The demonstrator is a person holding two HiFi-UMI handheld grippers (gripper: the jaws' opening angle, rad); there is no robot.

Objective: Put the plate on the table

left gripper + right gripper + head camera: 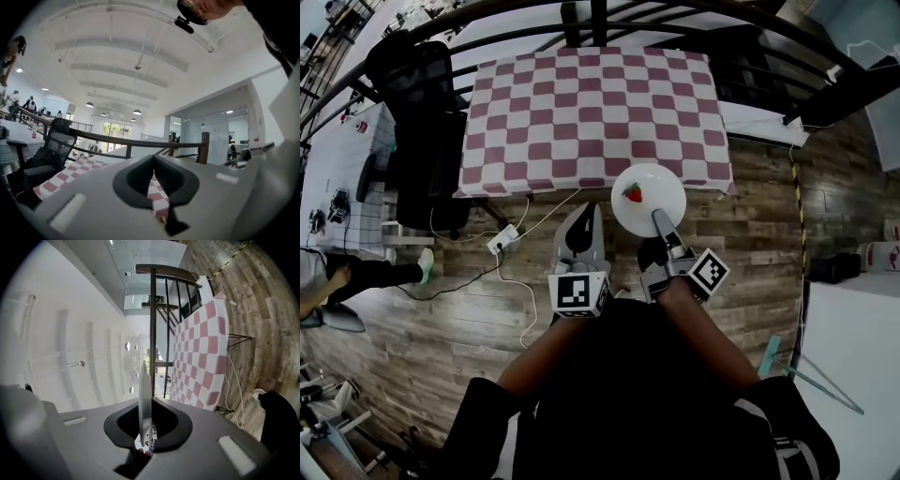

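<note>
Where the head view looks down, the right gripper (659, 222) grips the near rim of the plate (667, 186), which is held at the near edge of the table (581, 112). The plate's far rim overlaps the checked cloth in that view, while most of it lies over the wood floor (750, 234). Whether it touches the table cannot be told. A strawberry (633, 193) lies on the plate, left of centre; only the head view shows it plainly.

The right gripper view shows the jaws clamped on the plate, which appears edge-on as a thin white blade between them.

The left gripper (583, 220) sits just left of the plate, apart from it. Its own view shows the jaws close together with nothing between them. Only a narrow slit remains, through which the cloth shows. That view also shows a black chair (55, 140) beside the table.
</note>
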